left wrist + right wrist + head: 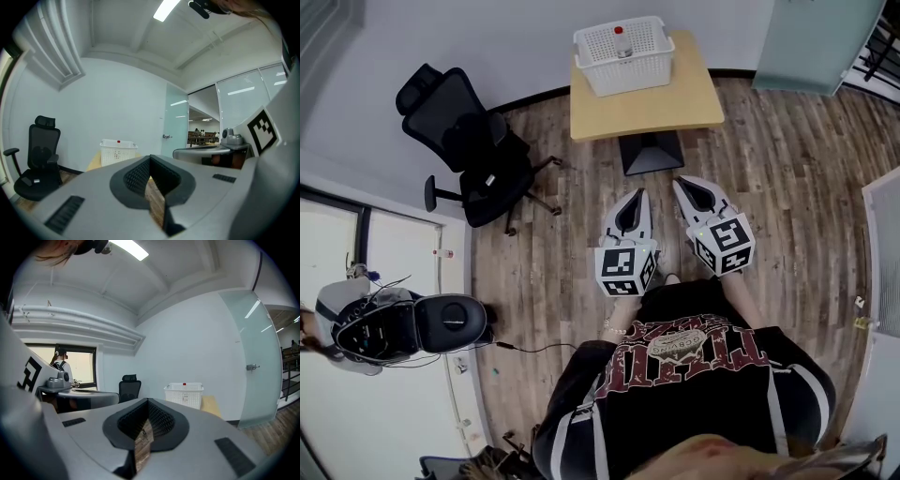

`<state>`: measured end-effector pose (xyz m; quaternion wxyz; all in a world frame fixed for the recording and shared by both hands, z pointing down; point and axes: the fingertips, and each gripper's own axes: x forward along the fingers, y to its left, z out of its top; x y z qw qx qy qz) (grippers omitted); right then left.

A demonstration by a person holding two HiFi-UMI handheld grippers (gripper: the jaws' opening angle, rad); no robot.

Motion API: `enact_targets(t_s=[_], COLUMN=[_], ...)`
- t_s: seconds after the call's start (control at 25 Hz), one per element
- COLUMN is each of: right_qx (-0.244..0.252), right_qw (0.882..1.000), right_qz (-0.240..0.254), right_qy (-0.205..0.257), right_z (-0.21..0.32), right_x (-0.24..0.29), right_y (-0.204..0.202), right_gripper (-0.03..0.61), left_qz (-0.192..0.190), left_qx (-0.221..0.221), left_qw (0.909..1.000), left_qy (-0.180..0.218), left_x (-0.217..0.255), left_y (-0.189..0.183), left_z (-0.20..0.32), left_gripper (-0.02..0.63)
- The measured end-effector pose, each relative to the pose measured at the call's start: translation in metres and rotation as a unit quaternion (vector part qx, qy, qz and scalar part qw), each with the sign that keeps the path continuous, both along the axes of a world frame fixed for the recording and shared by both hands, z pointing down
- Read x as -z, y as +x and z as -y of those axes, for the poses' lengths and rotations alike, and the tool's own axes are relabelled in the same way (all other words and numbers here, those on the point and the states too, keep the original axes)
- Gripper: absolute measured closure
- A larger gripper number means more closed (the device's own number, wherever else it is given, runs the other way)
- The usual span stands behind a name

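In the head view both grippers are held side by side in front of the person's chest, above the wood floor. The left gripper [639, 193] is shut with nothing between its jaws; its tips meet [150, 157]. The right gripper [679, 182] is shut and empty too, tips together [146, 400]. Both point toward a small wooden table [647, 108] that is some way off. On it stands a white plastic basket [623, 54] [117, 151] [183, 394] with a red-capped item [620, 31] inside. Neither gripper touches anything.
A black office chair [478, 155] [37, 164] [129, 390] stands left of the table by the wall. A black-and-white machine [403, 323] with cables sits at the near left. A frosted glass door [811, 42] [253, 366] is at the far right, and a white panel [886, 253] at the right edge.
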<state>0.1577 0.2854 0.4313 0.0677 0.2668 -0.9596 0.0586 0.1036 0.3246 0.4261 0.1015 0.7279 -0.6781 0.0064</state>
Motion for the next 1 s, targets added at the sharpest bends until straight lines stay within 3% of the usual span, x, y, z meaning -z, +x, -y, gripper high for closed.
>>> enact_targets(t_s=[1.0], right_qx=[-0.021], right_qw=[1.0], right_qz=[-0.016], right_qy=[0.002], right_z=[0.056], right_x=[-0.002], right_y=[-0.057], right_gripper=[0.561], left_qz=[-0.007], left_qx=[-0.037], left_qw=[0.9993], left_qy=[-0.005], left_x=[-0.005], left_y=[-0.052], left_z=[0.061], left_gripper=[0.586])
